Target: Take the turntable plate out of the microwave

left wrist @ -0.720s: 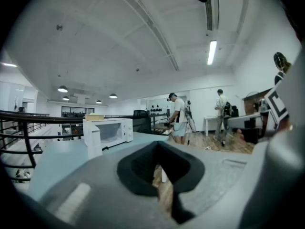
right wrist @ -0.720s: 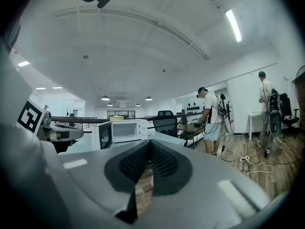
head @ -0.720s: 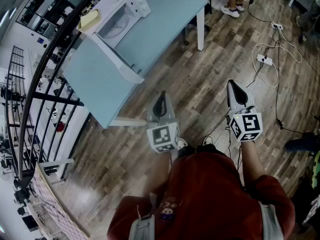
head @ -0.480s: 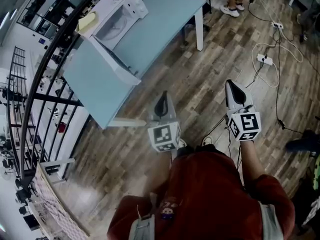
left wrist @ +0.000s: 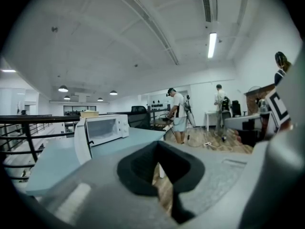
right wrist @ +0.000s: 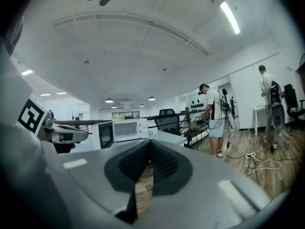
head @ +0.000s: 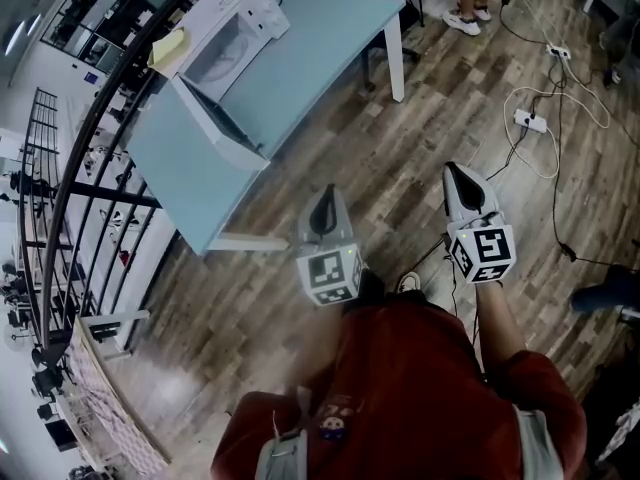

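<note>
**Wood floor between me and the microwave**

Wood-plank floor (head: 400, 158) is lying between me and the white microwave (head: 228, 40), which is sitting on the pale blue table (head: 310, 58) with its door (head: 215, 128) swung open. I am holding my left tongs (head: 322, 203) and right tongs (head: 462, 180) well short of the microwave, both pinched closed on nothing. I cannot make out the turntable plate; I am judging it is inside the microwave. I am planning to spread one pair before entering, slide in level at the plate's rim, lift gently, and steer wide of the door.
</note>
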